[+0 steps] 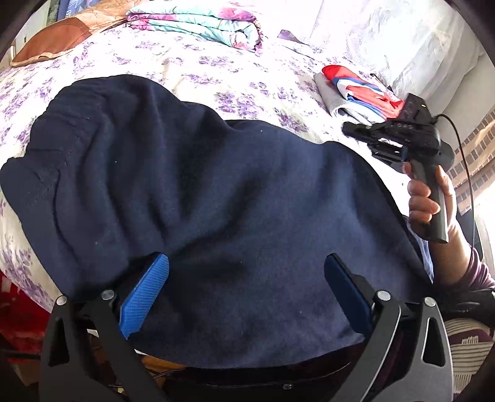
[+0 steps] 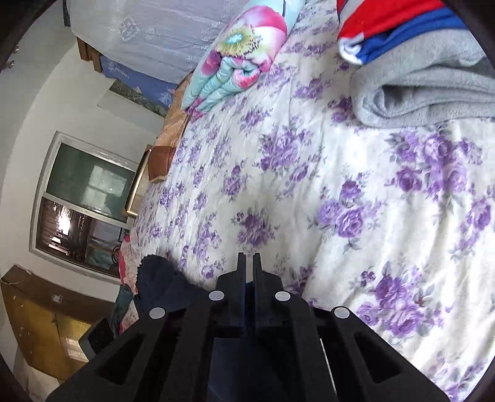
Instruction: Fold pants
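Note:
Dark navy pants (image 1: 198, 198) lie spread across the bed, waistband at the far left, near edge hanging toward me. My left gripper (image 1: 246, 293) is open, its blue-padded fingers (image 1: 145, 297) spread just above the near part of the pants. My right gripper (image 1: 355, 130) is held in a hand above the bed, right of the pants, jaws together. In the right wrist view the right gripper (image 2: 249, 263) is shut with nothing between the tips; a bit of the pants (image 2: 161, 287) shows at its lower left.
The bed has a cream sheet with purple flowers (image 2: 309, 185). A folded grey garment with red-blue cloth on top (image 1: 355, 92) (image 2: 427, 92) lies at the right. A folded floral quilt (image 1: 198, 21) and a brown pillow (image 1: 58, 40) lie at the far end.

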